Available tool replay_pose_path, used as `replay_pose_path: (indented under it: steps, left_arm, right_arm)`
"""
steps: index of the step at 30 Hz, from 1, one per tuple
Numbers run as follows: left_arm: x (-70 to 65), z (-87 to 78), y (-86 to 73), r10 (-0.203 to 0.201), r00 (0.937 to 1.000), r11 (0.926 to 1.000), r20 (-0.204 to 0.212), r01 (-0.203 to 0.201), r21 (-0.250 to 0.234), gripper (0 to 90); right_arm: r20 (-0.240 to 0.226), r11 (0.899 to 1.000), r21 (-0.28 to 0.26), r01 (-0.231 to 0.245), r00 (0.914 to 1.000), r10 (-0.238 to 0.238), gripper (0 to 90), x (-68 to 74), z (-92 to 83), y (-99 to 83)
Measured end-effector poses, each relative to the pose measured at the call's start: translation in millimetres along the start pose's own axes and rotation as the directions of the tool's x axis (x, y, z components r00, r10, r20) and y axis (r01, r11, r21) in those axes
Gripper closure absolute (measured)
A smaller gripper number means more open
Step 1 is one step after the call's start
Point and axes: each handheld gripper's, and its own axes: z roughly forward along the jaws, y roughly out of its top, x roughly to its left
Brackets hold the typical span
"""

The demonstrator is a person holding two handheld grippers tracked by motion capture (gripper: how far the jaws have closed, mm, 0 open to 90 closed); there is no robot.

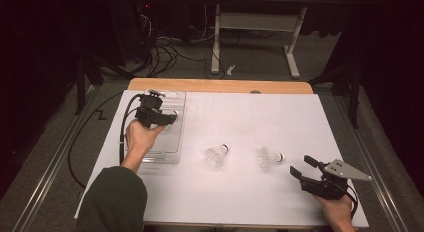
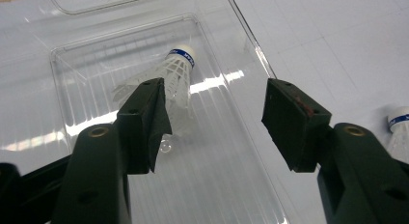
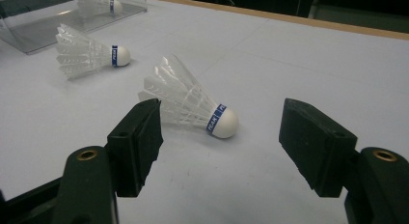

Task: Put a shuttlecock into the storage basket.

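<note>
The left gripper (image 2: 214, 125) stands wide open above a clear plastic tray (image 2: 231, 185) at the bench's (image 1: 250, 192) far left, gripping nothing; a white feathered shuttlecock (image 2: 176, 72) lies on the tray's ribbed floor. The right gripper (image 3: 219, 147), equally wide and empty, faces a second shuttlecock (image 3: 193, 103); a third (image 3: 87, 55) lies left.
</note>
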Motion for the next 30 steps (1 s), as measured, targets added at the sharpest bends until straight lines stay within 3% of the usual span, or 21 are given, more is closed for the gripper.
replay_pose_path:
  steps: [9,18,23,30]
  left_arm:
    - [-3.5,-5.8,-6.3,-0.004,0.9999,0.9996,0.01,0.004,-0.029,42.0]
    - [-9.4,-11.9,-12.2,0.018,0.9997,0.9982,0.016,-0.017,-0.057,39.1]
    - [-13.8,-17.0,-13.7,0.04,0.999,0.9959,0.02,-0.039,-0.082,38.5]
    - [-14.8,-19.7,-21.3,0.037,0.9987,0.9923,0.034,-0.033,-0.12,38.0]
  right_arm:
    - [0.0,1.0,0.0,0.0,1.0,0.0,32.0,0.0,0.0,0.0]
    - [0.001,1.0,-0.002,-0.004,1.0,0.004,32.0,-0.1,-0.5,0.0]
    - [-0.001,1.0,-0.001,-0.003,1.0,0.003,32.0,0.0,-0.3,-0.1]
    - [-0.002,1.0,-0.001,-0.004,1.0,0.004,31.9,0.0,-0.2,-0.1]
